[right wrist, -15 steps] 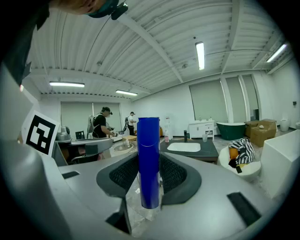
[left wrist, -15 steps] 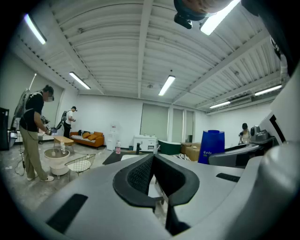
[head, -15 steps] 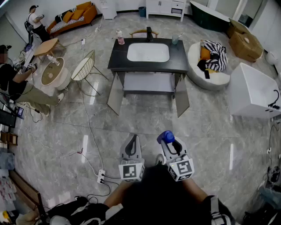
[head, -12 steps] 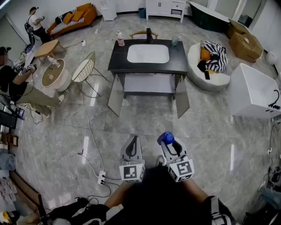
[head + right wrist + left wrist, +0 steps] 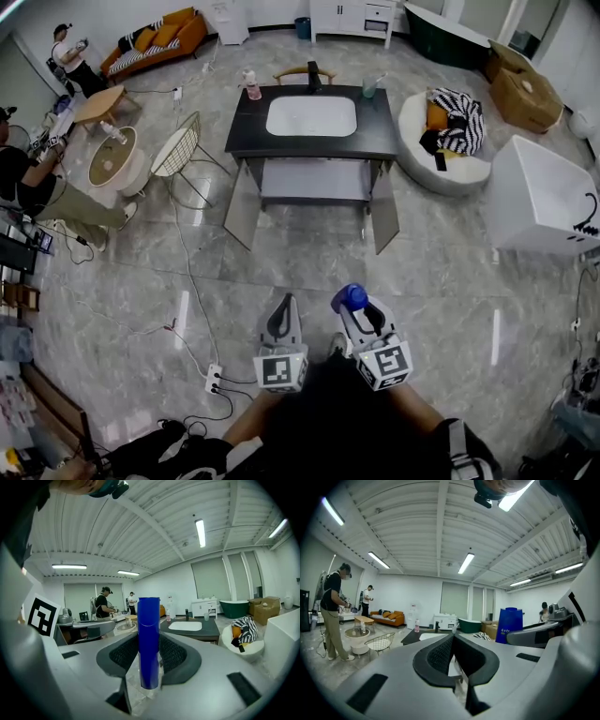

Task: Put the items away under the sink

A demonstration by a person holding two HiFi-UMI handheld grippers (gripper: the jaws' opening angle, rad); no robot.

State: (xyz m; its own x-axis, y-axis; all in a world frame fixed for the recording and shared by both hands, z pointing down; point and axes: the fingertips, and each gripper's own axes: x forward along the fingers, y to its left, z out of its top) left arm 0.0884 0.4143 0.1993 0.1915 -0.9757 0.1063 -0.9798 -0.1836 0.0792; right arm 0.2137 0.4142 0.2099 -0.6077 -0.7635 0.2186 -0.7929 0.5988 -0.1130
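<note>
Open floor (image 5: 422,281) stretches from me to the sink cabinet (image 5: 309,136), well ahead, its two doors (image 5: 242,204) swung wide. A power strip (image 5: 215,377) lies by my left. I hold both tongs low, side by side, pointing forward. The left tongs (image 5: 281,314) are pressed together on nothing, and the right tongs (image 5: 363,309) are clamped on the blue bottle (image 5: 149,639).

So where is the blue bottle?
Head view, lower centre: the tall blue cylindrical bottle is clamped in the right gripper, short of the sink cabinet.
</note>
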